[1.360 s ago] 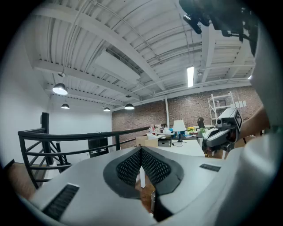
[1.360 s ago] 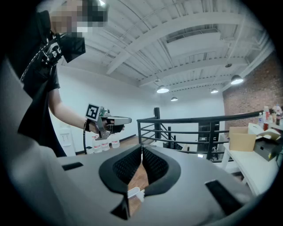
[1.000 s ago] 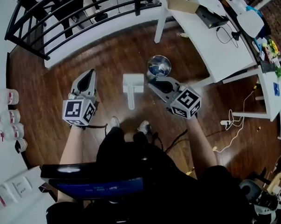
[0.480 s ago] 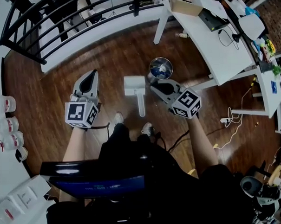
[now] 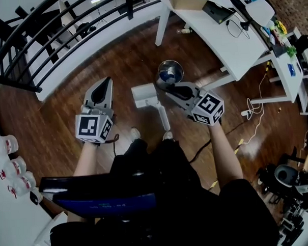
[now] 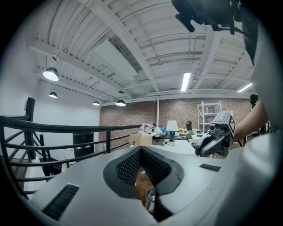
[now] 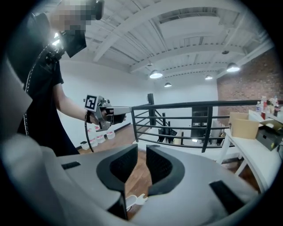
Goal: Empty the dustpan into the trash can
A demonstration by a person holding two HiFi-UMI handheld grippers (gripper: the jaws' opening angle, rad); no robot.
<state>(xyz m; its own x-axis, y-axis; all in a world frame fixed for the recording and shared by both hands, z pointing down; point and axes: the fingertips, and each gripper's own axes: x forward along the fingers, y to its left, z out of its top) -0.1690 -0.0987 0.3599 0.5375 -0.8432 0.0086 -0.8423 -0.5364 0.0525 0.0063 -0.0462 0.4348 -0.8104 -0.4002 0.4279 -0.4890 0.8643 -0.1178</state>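
A white dustpan (image 5: 144, 94) lies flat on the wooden floor, its handle pointing back toward the person's feet. Just beyond it stands a small round metal trash can (image 5: 170, 72). My left gripper (image 5: 108, 81) hovers left of the dustpan, shut and empty; past its closed jaws (image 6: 141, 151) a sliver of the can (image 6: 150, 199) shows. My right gripper (image 5: 168, 91) hangs right of the dustpan, close to the can's foot. Its jaws (image 7: 141, 155) have just been opening and stand slightly apart with nothing between them. The dustpan (image 7: 132, 201) shows below that gap.
A white table (image 5: 227, 40) with a cardboard box (image 5: 185, 1) and clutter stands at the right. A black railing (image 5: 48, 45) runs along the back left. Several bottles (image 5: 13, 167) line the left edge. A cable (image 5: 254, 133) trails on the floor at the right.
The view has swung, so the dustpan and can now sit higher and its handle slants more. Both grippers have drifted with the person, keeping to either side of the dustpan.
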